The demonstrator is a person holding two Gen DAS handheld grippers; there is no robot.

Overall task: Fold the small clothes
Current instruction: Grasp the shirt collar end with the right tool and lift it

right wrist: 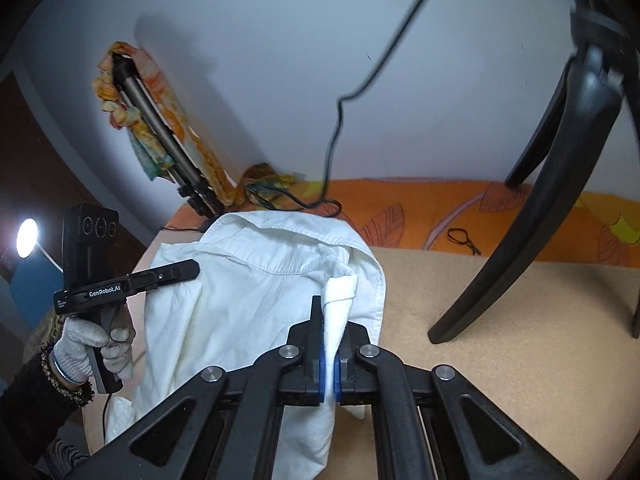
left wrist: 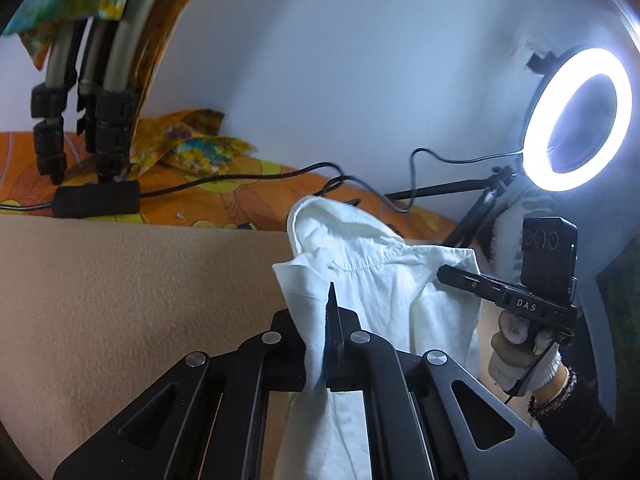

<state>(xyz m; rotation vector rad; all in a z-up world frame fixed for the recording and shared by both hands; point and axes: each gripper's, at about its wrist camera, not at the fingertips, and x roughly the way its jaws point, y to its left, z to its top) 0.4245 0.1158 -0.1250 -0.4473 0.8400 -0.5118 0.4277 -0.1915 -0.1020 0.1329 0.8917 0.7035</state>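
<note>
While both grippers hold the white shirt (left wrist: 372, 280) off the beige blanket (left wrist: 120, 288), no fold is made yet.

At lower centre of the left wrist view, the left gripper (left wrist: 326, 344) is clamped on one edge of the cloth; at lower centre of the right wrist view, the right gripper (right wrist: 329, 360) pinches another edge. With the shirt hanging bunched between them, collar uppermost, spreading it flat and every fold seem still to come.
</note>
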